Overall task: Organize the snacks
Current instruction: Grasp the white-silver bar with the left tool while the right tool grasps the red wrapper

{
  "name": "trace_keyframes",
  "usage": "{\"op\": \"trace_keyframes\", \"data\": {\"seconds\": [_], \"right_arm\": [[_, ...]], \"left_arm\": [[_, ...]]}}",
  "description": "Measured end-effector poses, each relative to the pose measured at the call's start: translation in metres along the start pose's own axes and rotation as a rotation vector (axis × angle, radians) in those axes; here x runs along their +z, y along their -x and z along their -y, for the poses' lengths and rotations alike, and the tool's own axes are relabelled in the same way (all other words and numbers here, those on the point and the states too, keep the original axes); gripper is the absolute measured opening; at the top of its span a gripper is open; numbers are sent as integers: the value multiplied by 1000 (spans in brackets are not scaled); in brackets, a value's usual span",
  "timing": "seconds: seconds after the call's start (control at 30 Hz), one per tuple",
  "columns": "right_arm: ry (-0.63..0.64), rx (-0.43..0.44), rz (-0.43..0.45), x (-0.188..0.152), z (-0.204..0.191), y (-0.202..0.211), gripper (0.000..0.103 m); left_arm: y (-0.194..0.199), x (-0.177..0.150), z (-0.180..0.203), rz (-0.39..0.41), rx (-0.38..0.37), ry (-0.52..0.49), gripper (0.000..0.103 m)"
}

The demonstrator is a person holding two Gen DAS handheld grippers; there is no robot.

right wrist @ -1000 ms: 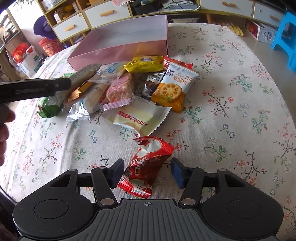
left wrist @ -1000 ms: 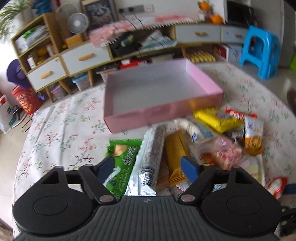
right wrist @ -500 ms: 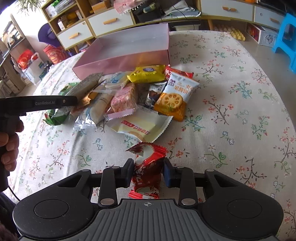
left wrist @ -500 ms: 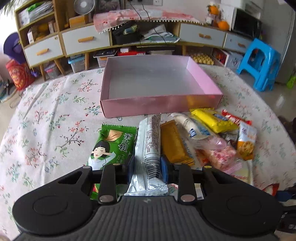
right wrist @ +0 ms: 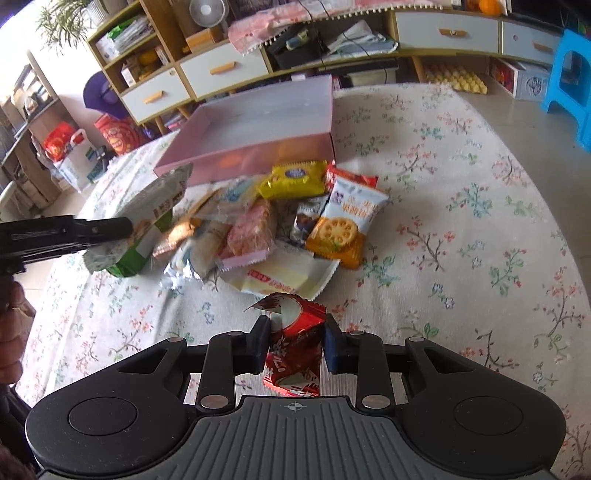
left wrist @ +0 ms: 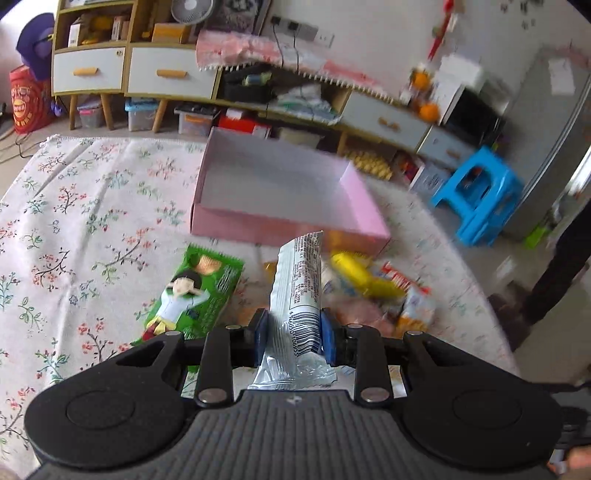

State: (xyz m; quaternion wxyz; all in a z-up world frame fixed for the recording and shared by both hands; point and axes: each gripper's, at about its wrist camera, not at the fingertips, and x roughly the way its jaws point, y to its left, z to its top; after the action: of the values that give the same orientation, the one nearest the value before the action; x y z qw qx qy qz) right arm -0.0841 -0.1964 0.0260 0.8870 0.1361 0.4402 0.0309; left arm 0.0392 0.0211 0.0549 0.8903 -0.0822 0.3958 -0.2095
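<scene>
Both claws, open a second ago, now clamp snacks: left claw (left wrist: 294, 334) silver packet (left wrist: 301, 291), right claw (right wrist: 295, 345) red packet (right wrist: 295, 347).

a blue plastic stool (left wrist: 480, 206) stands on the floor, off to the side of the desk. a long low cabinet (right wrist: 447, 26) with white drawers and orange handles runs along the wall. a pink cloth (right wrist: 266, 22) lies on top of it. a small white fan (right wrist: 208, 11) stands on the cabinet. a yellow egg tray (right wrist: 456, 79) lies on the floor under the cabinet. a red bag (left wrist: 27, 99) sits by the shelf. oranges (left wrist: 428, 110) rest on the cabinet top. a green plant (right wrist: 62, 18) peeks in at the shelf top.
</scene>
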Motion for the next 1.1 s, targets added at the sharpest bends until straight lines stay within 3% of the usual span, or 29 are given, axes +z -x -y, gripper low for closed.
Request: {"op": "trace_keyframes", "data": {"seconds": [0.3, 0.6, 1.1], "right_arm": [[52, -7, 68, 25, -3, 9, 28], [117, 14, 170, 81, -12, 12, 28], [81, -5, 159, 158, 10, -49, 28]], "left_arm": [[5, 12, -2, 93, -13, 19, 27], [-2, 27, -5, 141, 3, 23, 27], [-38, 59, -26, 162, 68, 56, 27]]}}
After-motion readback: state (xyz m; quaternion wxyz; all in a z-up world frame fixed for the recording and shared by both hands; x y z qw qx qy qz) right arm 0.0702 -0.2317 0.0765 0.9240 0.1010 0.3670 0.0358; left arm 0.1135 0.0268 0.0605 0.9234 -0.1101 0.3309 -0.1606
